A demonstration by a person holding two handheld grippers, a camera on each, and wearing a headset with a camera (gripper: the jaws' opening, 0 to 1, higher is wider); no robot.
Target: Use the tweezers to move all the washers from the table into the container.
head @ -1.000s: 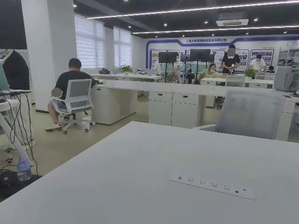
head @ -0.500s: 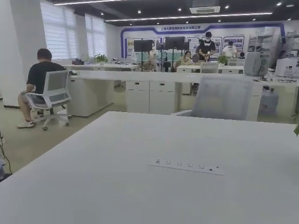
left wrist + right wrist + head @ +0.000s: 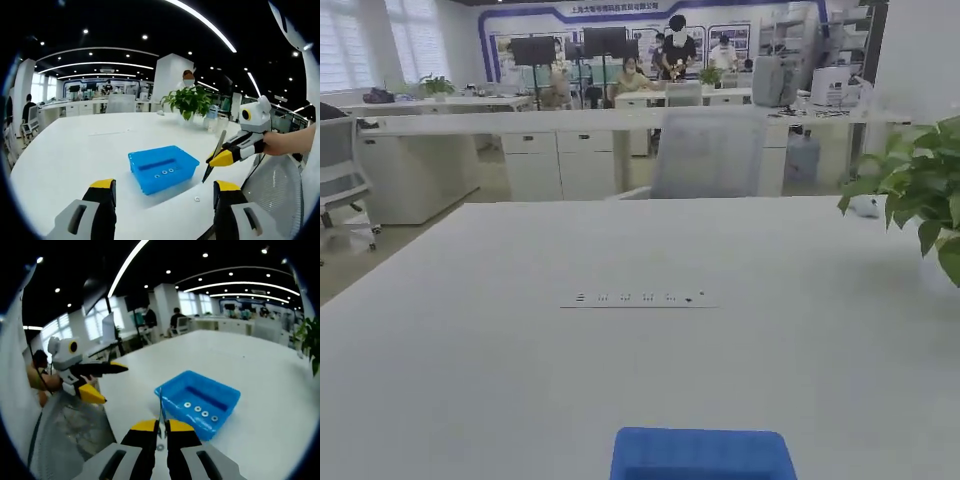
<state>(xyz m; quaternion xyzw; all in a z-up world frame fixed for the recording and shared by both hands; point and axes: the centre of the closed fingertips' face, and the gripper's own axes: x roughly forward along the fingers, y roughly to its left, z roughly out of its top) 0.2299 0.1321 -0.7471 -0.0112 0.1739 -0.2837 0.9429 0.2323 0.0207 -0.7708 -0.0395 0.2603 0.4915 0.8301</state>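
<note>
A blue container (image 3: 150,162) stands on the white table (image 3: 75,150) with several washers (image 3: 165,172) lying inside it. One washer (image 3: 197,199) lies on the table near the front edge, just right of the container. My right gripper (image 3: 161,426) is shut on thin tweezers (image 3: 160,410); their tip points down just short of the container (image 3: 197,407), above the loose washer (image 3: 160,447). In the left gripper view the tweezers (image 3: 214,157) slant down toward that washer. My left gripper (image 3: 165,184) is open and holds nothing, in front of the container. The container's rim (image 3: 703,455) shows low in the head view.
A potted plant (image 3: 920,190) stands at the table's right side, and a flush socket strip (image 3: 638,298) lies mid-table. An office chair (image 3: 708,152) stands at the far edge. A mesh chair back (image 3: 70,435) is close below the grippers. People sit at distant desks.
The head camera has swung right and tipped down, bringing the plant and the blue container's rim into view. Nothing on the table has visibly moved.
</note>
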